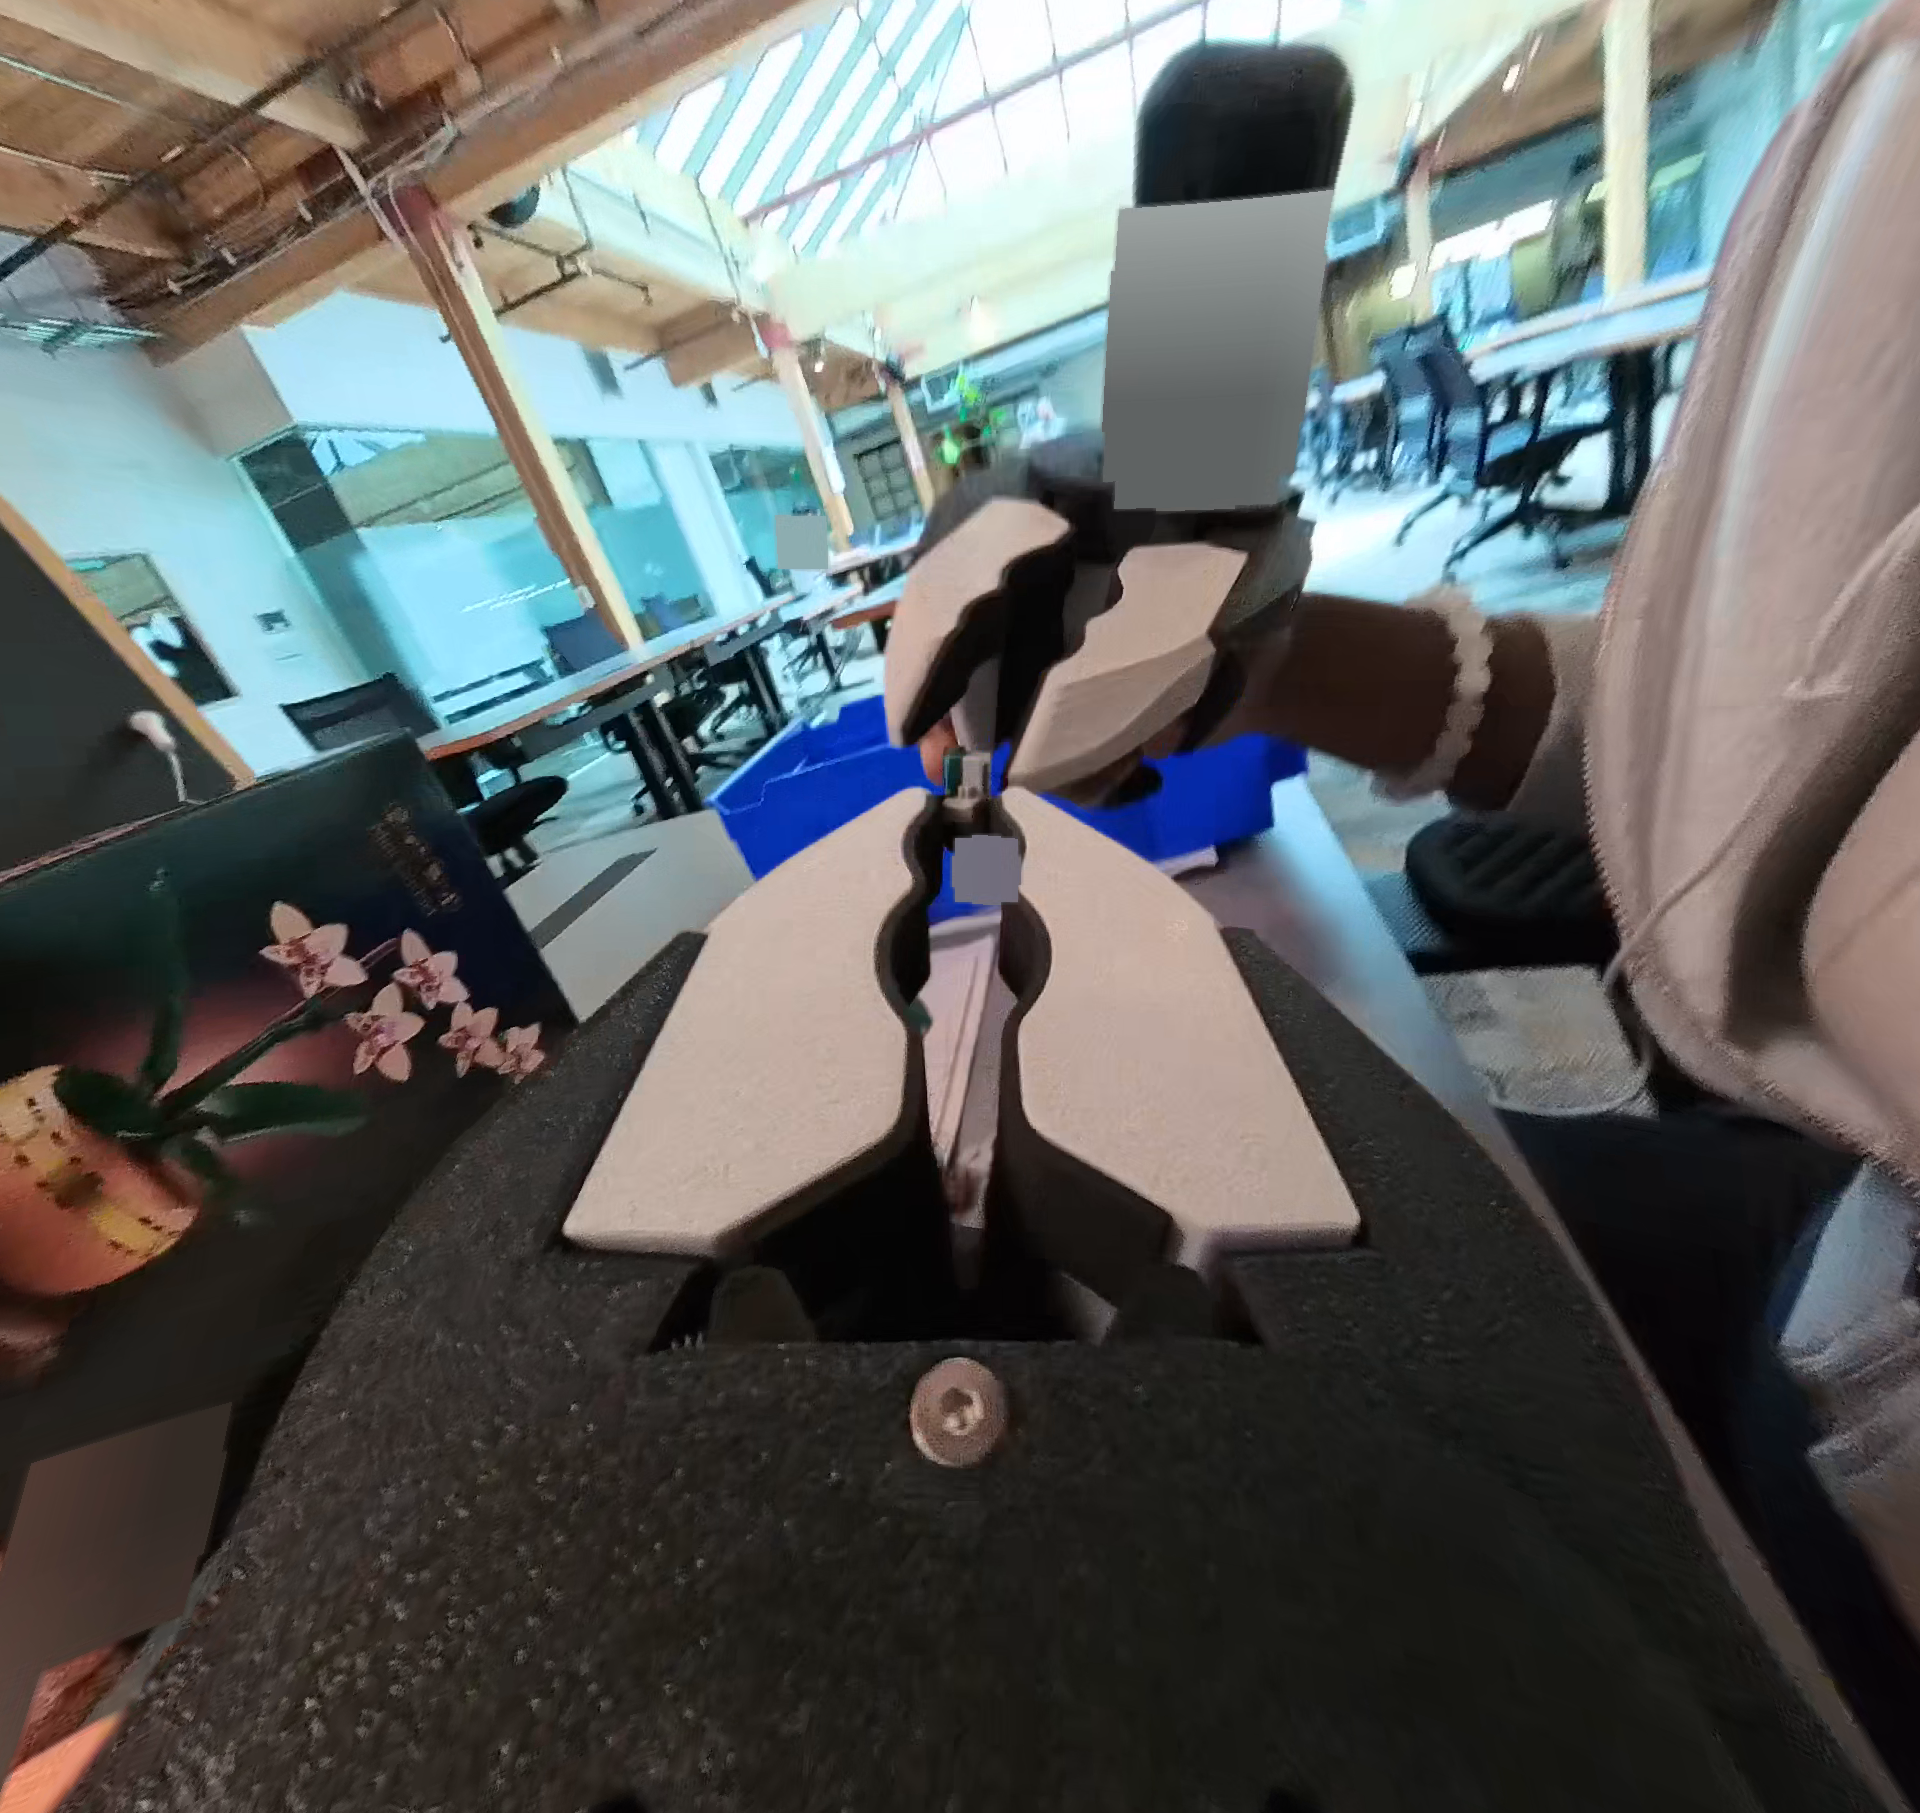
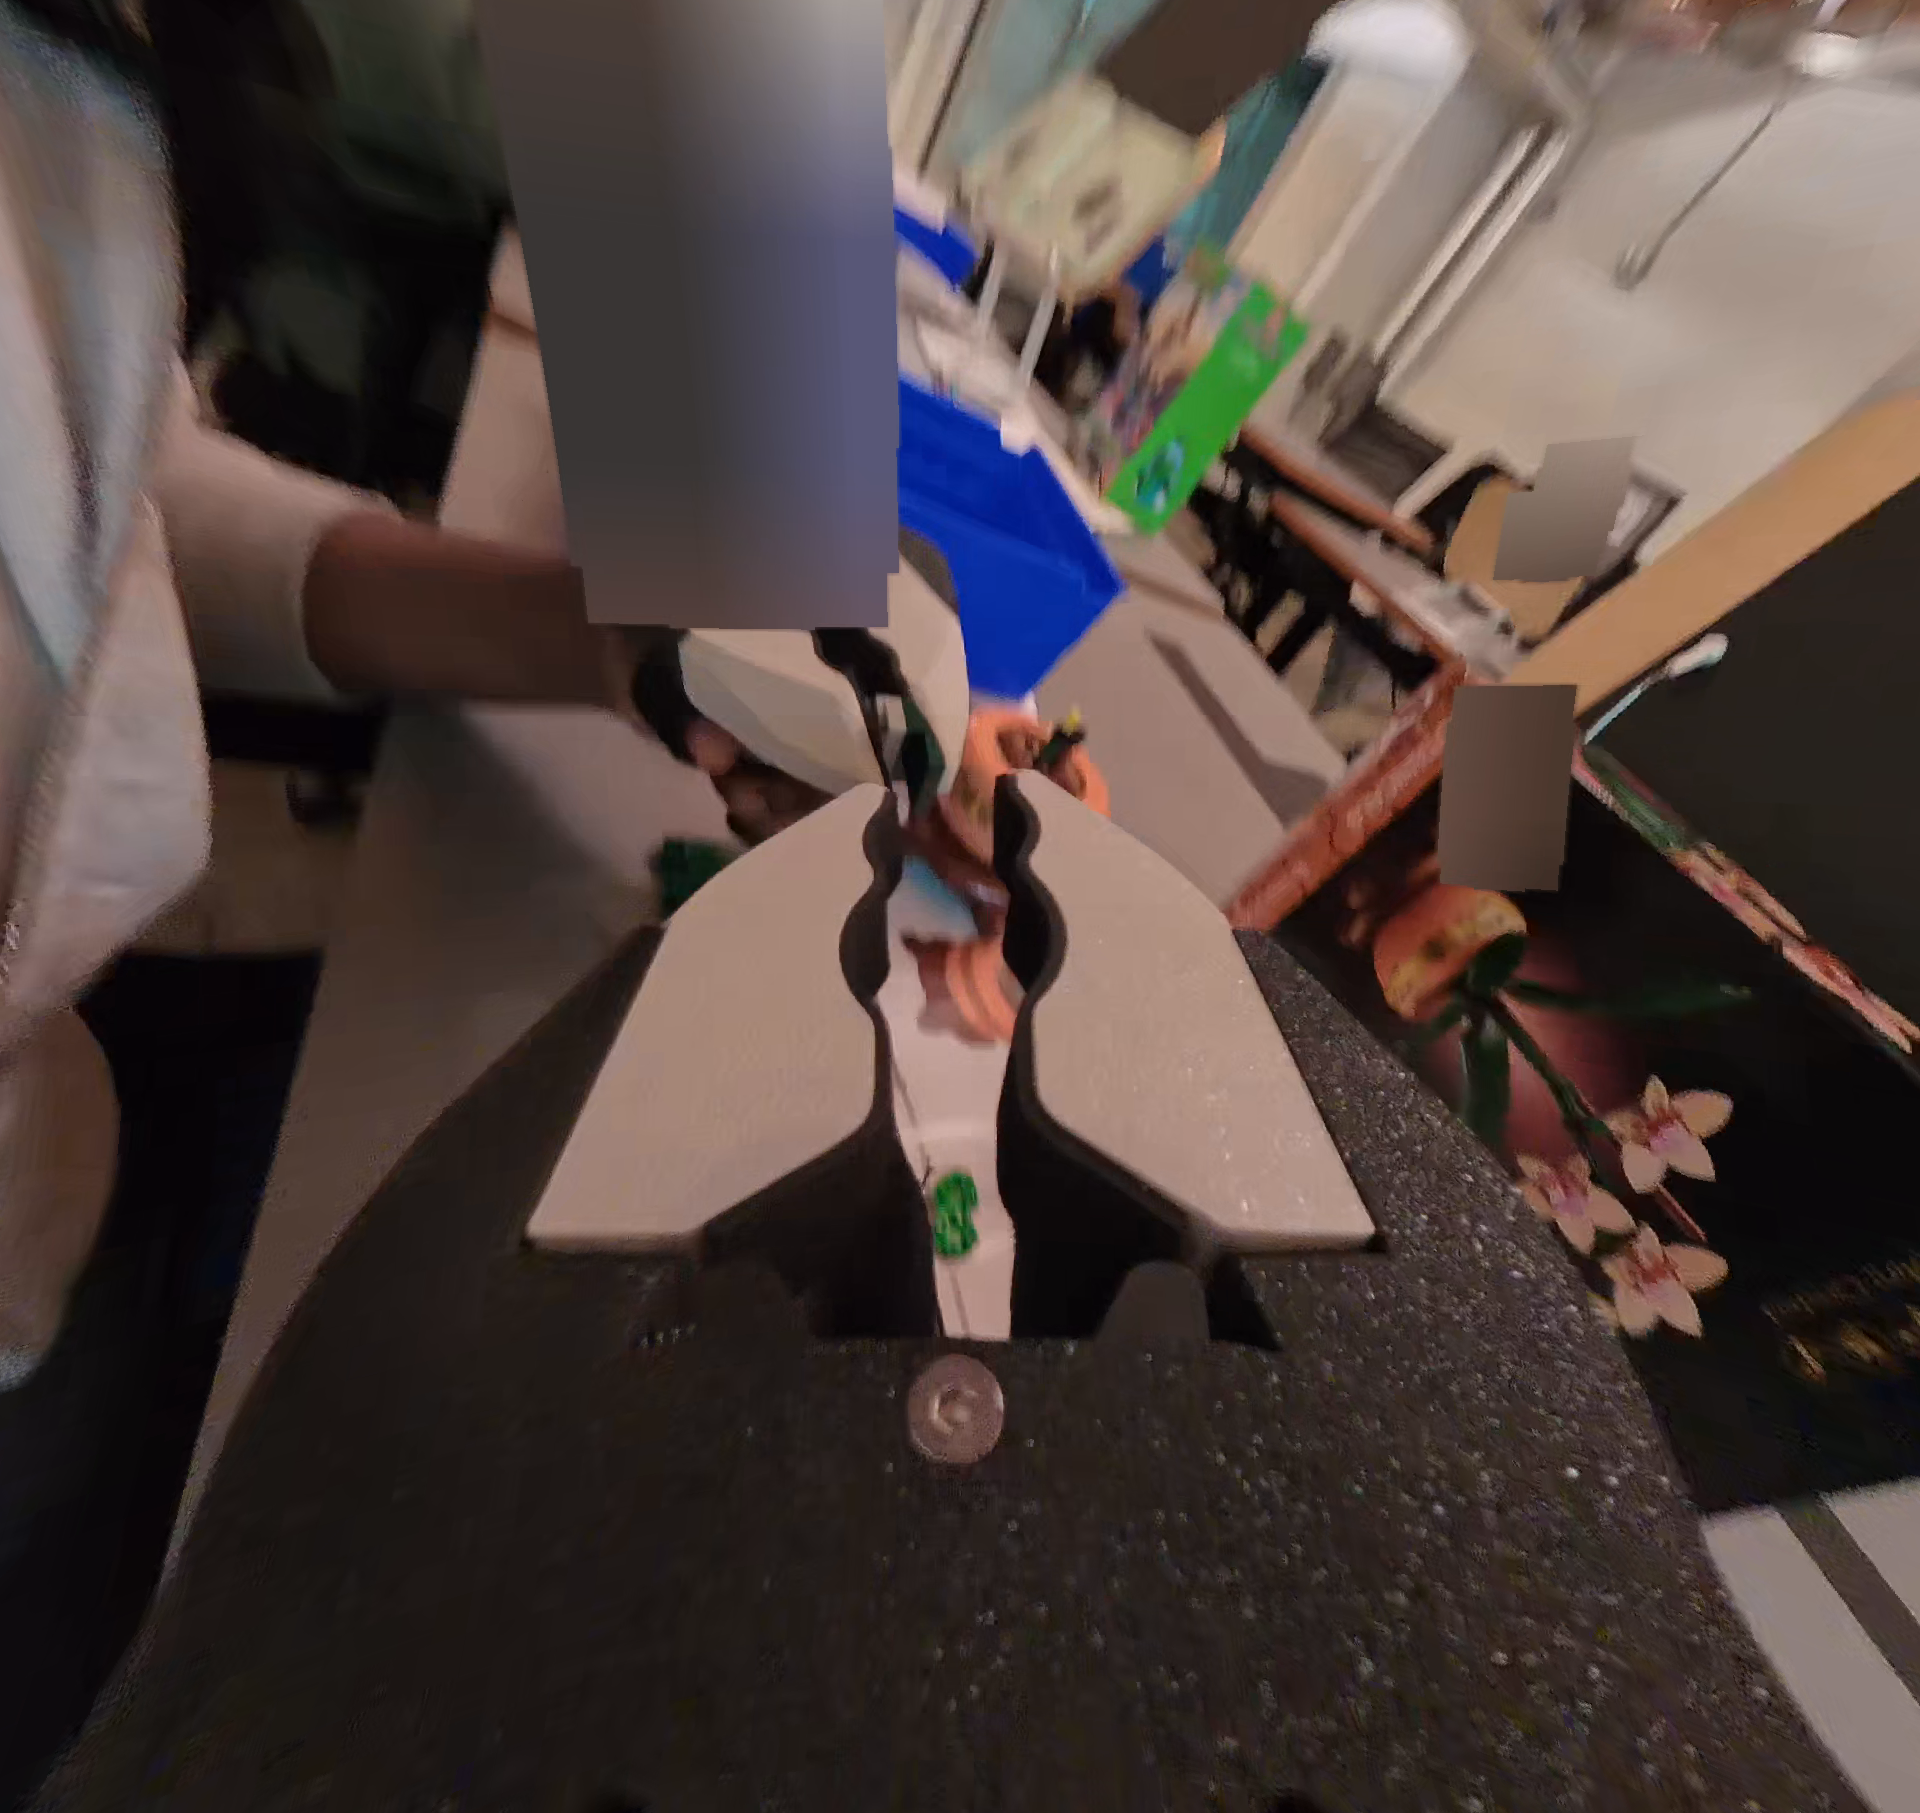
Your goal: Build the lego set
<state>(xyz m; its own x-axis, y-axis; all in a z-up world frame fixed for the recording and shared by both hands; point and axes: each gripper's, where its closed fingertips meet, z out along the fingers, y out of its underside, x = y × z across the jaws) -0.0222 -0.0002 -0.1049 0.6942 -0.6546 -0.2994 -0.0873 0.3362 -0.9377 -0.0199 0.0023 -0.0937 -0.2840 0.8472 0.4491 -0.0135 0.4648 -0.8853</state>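
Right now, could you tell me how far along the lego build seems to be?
Partly done: an orange pot assembly already exists. In hand: the left gripper and right gripper meet tip to tip around a small piece. Left: the flowers pictured on the box aren't visible yet.

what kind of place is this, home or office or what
Most likely an open-plan office or shared workspace, not a home. Rows of long desks with black office chairs fill the room under exposed wooden ceiling beams and a large skylight.
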